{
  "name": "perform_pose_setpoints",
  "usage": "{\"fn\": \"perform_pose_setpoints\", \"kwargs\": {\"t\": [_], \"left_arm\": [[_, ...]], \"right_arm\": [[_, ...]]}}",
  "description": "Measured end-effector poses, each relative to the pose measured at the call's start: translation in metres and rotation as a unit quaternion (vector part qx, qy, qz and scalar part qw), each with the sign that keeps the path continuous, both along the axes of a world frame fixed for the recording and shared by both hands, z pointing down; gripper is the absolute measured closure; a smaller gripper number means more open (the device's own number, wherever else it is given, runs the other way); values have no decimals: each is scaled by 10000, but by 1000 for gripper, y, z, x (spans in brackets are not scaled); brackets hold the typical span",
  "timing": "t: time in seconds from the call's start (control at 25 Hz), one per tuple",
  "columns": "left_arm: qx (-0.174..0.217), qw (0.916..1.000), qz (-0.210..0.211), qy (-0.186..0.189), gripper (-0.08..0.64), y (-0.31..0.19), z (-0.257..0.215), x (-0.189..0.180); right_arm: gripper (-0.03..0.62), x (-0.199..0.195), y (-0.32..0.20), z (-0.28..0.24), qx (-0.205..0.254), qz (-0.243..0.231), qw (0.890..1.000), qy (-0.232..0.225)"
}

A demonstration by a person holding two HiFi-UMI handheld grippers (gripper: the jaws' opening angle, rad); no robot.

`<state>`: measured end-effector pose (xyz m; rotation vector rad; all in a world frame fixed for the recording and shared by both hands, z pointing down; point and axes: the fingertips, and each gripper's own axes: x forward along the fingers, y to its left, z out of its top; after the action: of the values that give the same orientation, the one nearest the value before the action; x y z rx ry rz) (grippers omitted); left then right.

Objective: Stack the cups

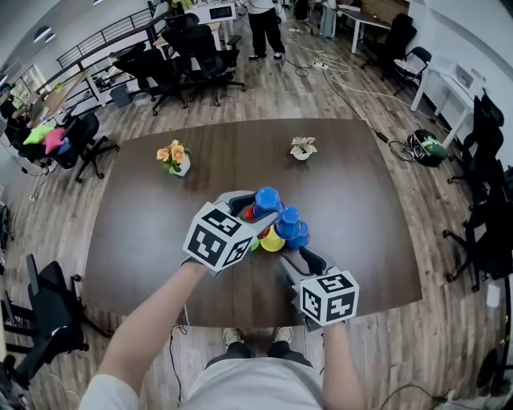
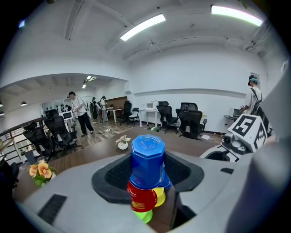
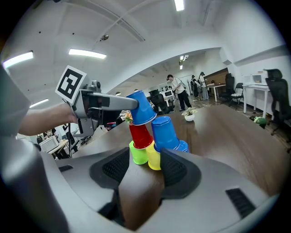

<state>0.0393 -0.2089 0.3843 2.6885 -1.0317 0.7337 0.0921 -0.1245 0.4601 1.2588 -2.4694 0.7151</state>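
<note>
Upside-down cups form a small pyramid on the dark table (image 1: 365, 240): green (image 3: 137, 154), yellow (image 3: 153, 157) and blue (image 3: 183, 145) at the bottom, with a red cup (image 3: 140, 135) and a blue cup (image 3: 165, 132) on them. My left gripper (image 1: 256, 210) is shut on another blue cup (image 1: 267, 200), also upside down. It holds that cup slightly tilted just over the red cup (image 2: 142, 196); whether the two touch I cannot tell. My right gripper (image 1: 295, 258) stands open and empty, just in front of the pyramid, close to the yellow cup (image 1: 272, 240).
A pot of orange flowers (image 1: 175, 157) and a small white plant pot (image 1: 303, 147) stand at the table's far side. Office chairs (image 1: 200, 52) and a standing person (image 1: 263, 24) are beyond the table. My feet show under its near edge.
</note>
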Motion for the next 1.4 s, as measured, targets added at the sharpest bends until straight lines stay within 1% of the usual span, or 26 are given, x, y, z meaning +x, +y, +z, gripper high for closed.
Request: {"fn": "perform_pose_setpoints", "kwargs": {"t": [0.28, 0.4, 0.72, 0.88, 1.0, 1.12, 1.28, 1.36, 1.4], "left_arm": [[56, 9999, -52, -108, 333, -2, 2, 0], [87, 9999, -60, -96, 331, -2, 1, -1], [127, 9999, -68, 43, 311, -1, 0, -2], [140, 9996, -154, 194, 310, 2, -7, -8], [230, 9988, -258, 342, 310, 4, -18, -19], [344, 9969, -503, 496, 322, 4, -28, -39], [444, 9918, -1017, 627, 376, 6, -32, -73], [543, 9870, -1386, 599, 415, 6, -34, -93], [599, 9838, -1585, 582, 433, 6, -34, -104]], "right_arm": [[376, 0, 1, 0, -37, -72, 10000, -41], [376, -1, 1, -1, -29, -93, 9999, -55], [376, -3, 0, 0, 0, -105, 9999, -30], [376, 0, -2, -8, 52, -76, 10000, 9], [376, 6, -9, -21, 196, -1, 9998, 69], [376, 14, -20, -36, 374, 141, 9990, 187], [377, 20, -30, -58, 655, 290, 9967, 381], [405, 23, -35, -70, 796, 395, 9950, 461], [434, 24, -37, -75, 860, 456, 9941, 479]]}}
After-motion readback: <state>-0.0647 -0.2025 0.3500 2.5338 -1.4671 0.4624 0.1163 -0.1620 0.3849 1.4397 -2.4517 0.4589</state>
